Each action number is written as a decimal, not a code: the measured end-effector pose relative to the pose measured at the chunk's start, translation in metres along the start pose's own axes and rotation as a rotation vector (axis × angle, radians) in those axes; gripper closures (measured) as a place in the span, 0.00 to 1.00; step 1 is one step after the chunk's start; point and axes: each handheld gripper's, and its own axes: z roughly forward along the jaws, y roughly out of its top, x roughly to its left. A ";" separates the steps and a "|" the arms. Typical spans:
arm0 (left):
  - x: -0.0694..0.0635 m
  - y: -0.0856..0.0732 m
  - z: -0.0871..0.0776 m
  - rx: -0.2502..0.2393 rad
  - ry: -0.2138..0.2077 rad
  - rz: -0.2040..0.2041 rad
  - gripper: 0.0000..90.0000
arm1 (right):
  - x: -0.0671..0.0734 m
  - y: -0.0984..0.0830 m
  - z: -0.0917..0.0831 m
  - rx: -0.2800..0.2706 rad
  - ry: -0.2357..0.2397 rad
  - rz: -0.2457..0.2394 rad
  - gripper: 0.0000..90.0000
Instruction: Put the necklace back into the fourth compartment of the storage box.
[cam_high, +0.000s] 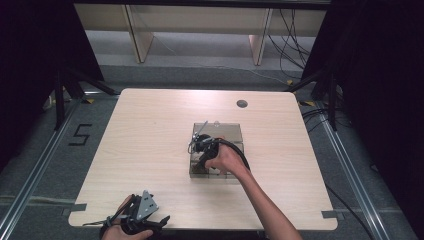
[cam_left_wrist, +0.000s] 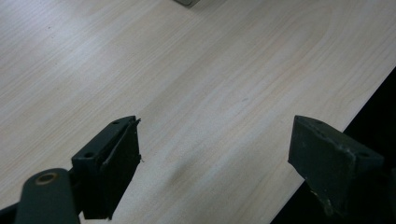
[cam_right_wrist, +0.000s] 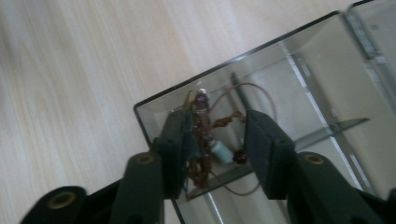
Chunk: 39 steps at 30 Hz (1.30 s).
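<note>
A smoky clear plastic box (cam_high: 235, 131) stands at the middle of the wooden table (cam_high: 150, 130). My right gripper (cam_high: 202, 150) reaches down into its near left compartment. In the right gripper view the box wall (cam_right_wrist: 224, 65) frames a tangle of brown cord with small beads (cam_right_wrist: 203, 126) lying on the bottom. My right gripper (cam_right_wrist: 217, 135) is open around it: the cord lies against the left jaw and the right jaw stands apart from it. My left gripper (cam_high: 145, 210) rests at the table's front left edge. Its jaws (cam_left_wrist: 215, 149) are open wide over bare wood.
A dark round cable hole (cam_high: 242, 104) sits near the table's far edge. The right gripper's black cable (cam_high: 240, 152) loops over the box. The table's edge (cam_left_wrist: 336, 126) runs just beside my left gripper's right jaw. Wooden shelf legs and cables stand beyond the table.
</note>
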 end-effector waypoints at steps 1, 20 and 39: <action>0.000 0.000 0.000 -0.001 -0.002 -0.005 0.18 | -0.002 -0.002 -0.007 -0.053 0.008 0.015 0.63; 0.000 -0.001 0.003 -0.005 0.002 -0.005 0.18 | -0.005 -0.028 -0.036 -0.169 -0.044 0.096 0.45; -0.001 0.000 0.003 0.004 0.002 -0.001 0.18 | 0.012 -0.062 -0.050 -0.226 -0.008 0.082 0.43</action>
